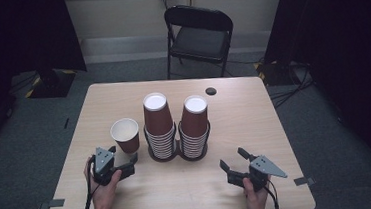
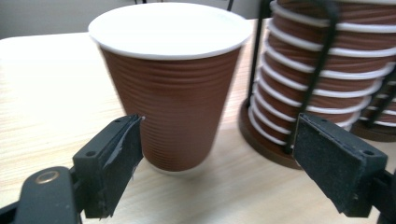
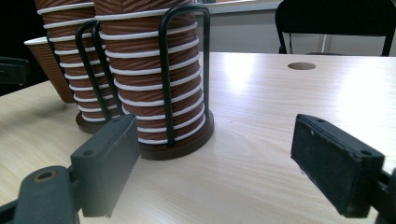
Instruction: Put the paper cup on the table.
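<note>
Your left gripper (image 1: 131, 165): jaws spread, near base of single cup (image 1: 125, 134), pads not pressing it; cup stands upright on table (image 1: 255, 124), just left of left stack (image 1: 159, 127) in rack (image 1: 178, 156). Right stack (image 1: 195, 127) beside it. Your right gripper (image 1: 233, 163): jaws spread, empty, well apart from rack. Judgement: one cup out, free-standing; both stacks nearly full, most work left

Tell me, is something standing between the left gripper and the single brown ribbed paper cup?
Nothing visible: the left gripper faces the single brown ribbed paper cup directly, across bare wooden table.
</note>
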